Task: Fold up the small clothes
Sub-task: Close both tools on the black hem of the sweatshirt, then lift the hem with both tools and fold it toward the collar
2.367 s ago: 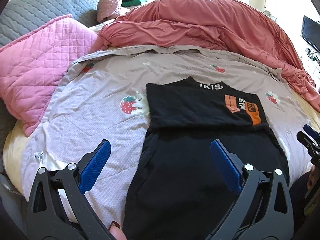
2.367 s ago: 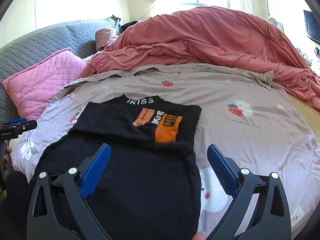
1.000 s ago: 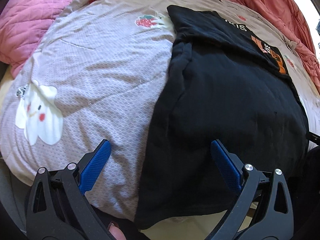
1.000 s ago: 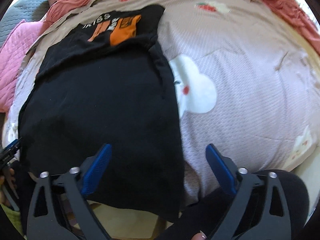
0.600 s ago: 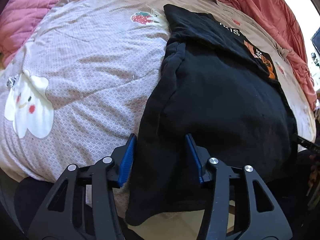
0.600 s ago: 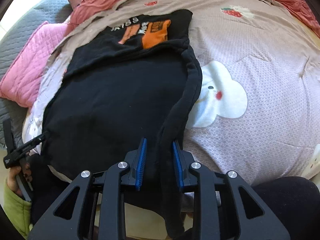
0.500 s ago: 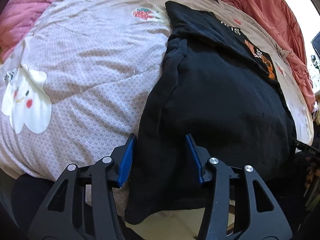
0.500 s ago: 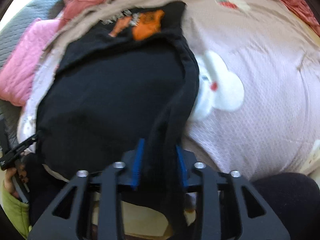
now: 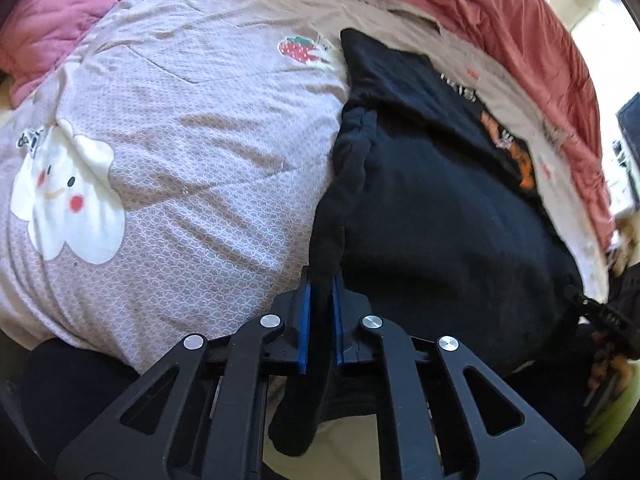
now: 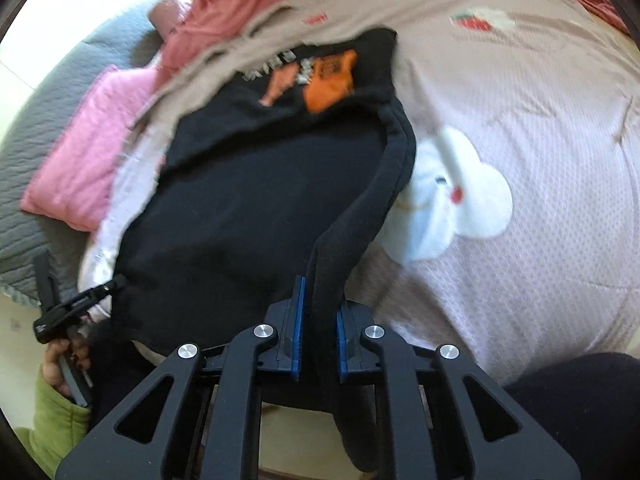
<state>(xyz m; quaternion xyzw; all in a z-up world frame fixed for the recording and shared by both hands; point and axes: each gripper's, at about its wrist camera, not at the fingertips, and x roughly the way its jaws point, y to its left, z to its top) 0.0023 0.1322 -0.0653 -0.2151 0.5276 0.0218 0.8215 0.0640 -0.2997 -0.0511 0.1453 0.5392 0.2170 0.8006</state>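
A black garment (image 9: 440,220) with an orange print near its far end lies lengthwise on the bed; it also shows in the right wrist view (image 10: 248,192). My left gripper (image 9: 320,292) is shut on the garment's left edge near the hem, which hangs below the blue pads. My right gripper (image 10: 319,292) is shut on the garment's right edge near the hem. Both edges are lifted into ridges. The right gripper shows at the far right of the left wrist view (image 9: 600,312), and the left gripper at the left of the right wrist view (image 10: 72,308).
The bed has a pale quilt (image 9: 180,140) with cloud and strawberry prints. A salmon duvet (image 9: 520,20) is bunched at the far side. A pink pillow (image 10: 88,148) and a grey headboard (image 10: 36,120) are at the left. The bed edge is right below the grippers.
Both grippers came down to the garment's near end and closed on its side edges. Since half a second ago the left jaws have shut tight and the edges have lifted.
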